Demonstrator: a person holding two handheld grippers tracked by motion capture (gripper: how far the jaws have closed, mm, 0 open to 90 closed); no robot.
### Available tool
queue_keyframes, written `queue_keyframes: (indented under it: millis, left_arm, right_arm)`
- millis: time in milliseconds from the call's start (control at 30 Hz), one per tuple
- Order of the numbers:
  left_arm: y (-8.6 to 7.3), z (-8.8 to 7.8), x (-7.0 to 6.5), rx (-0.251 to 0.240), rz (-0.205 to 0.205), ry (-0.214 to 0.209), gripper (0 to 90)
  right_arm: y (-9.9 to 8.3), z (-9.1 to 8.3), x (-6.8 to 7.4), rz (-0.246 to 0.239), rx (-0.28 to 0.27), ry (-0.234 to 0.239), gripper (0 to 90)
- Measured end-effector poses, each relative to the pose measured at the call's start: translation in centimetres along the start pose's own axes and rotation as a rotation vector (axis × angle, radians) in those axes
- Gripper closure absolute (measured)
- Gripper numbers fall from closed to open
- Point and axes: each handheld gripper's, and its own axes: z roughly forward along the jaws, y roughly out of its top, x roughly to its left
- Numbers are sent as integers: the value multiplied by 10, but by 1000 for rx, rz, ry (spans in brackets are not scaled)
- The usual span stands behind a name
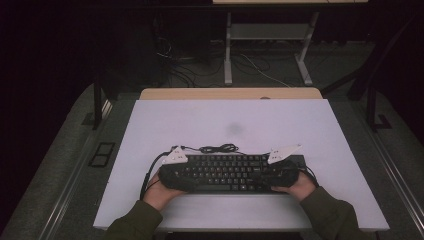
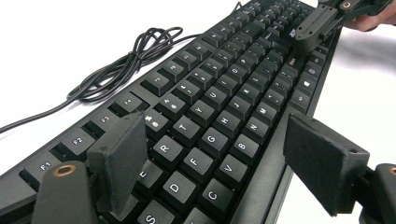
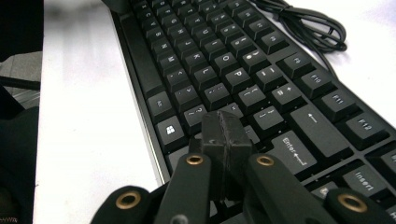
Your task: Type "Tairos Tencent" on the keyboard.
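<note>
Black keyboard (image 1: 227, 172) lies flat on the white worktop (image 1: 230, 125), long side parallel to the near edge and approx. centred between the left & right edges, closer to the near edge than the far one. Its cable (image 1: 218, 148) sits in a loose bundle just behind the keyboard's far side, so it's out of the way of both hands.

Left gripper (image 2: 210, 158) is at the keyboard's left end: jaws released, spread wide. One pad stands over the function-key row, the other hangs off the near edge of the case, so the body sits between them w/o being pinched. That straddle looks like a set-up to clamp the keyboard across its depth, or a let-go from it; can't tell which.

Right gripper (image 3: 224, 140) is at the right end: jaws clenched together, pads touching, nothing between them. The closed tip rests on or just over the keys beside Enter, prob. used like a finger to press a key or to pin that end down; actual contact can't be confirmed.

Each hand (image 1: 160, 192) grips its tool from the near side, forearms coming in over the near edge.
</note>
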Motion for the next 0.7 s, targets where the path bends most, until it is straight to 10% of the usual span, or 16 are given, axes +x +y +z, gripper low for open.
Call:
queue_keyframes:
  millis: [700]
  left_arm:
    - [13,8,2,-24,5,1,300]
  right_arm:
    - [-4,5,1,-10,36,-16,891]
